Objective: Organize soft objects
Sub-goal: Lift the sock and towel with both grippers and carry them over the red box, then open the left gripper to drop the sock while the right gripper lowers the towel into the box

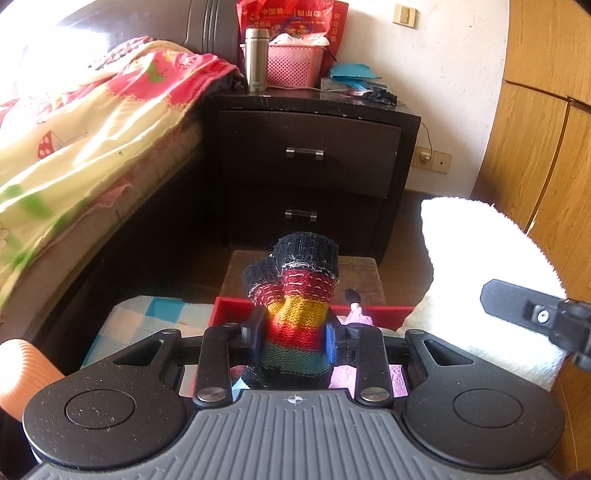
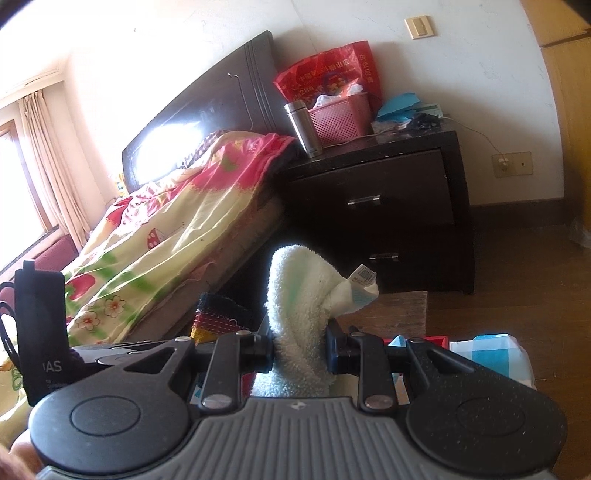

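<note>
Clamping striped knit [image 1: 295,325] in left hand-held gripper [image 1: 293,341], white towel [image 2: 299,314] in right [image 2: 300,349]; nightstand [image 1: 310,155] ahead

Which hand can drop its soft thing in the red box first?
Probably left: the left gripper holds the striped sock right above the red box. The right gripper's white towel sits beside it.

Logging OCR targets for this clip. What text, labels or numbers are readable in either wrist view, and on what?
"中国", "阳山店", "28日": white print on the red bag behind the pink basket; the rest of its print is blurred.
"AS": end of a cut-off word on the black box at the left edge of the right wrist view.
Barcode tag on the white towel: digits too small to read.
</note>
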